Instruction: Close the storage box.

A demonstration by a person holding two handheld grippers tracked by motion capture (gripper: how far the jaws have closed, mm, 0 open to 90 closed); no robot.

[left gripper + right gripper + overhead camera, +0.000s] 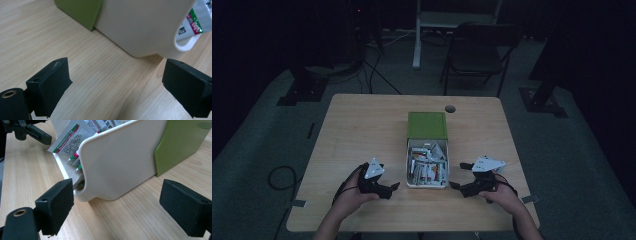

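Closing in: I bring both claws square to the white bin's [427, 165] side walls, low and level, before any squeeze.
Left claw [393, 186]: my jaws stand wide, nothing between them, just beside the bin's left wall.
Bin: mid-table, white with rounded corners, touching the green box [427, 125] behind it; packed with what look like printed sachets [428, 170] in the dim light.
Right claw [453, 185]: wide apart too, gripping nothing, near the right wall.

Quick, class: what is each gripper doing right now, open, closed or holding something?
Left gripper: open, holding nothing, beside the white box.
Right gripper: open, holding nothing.
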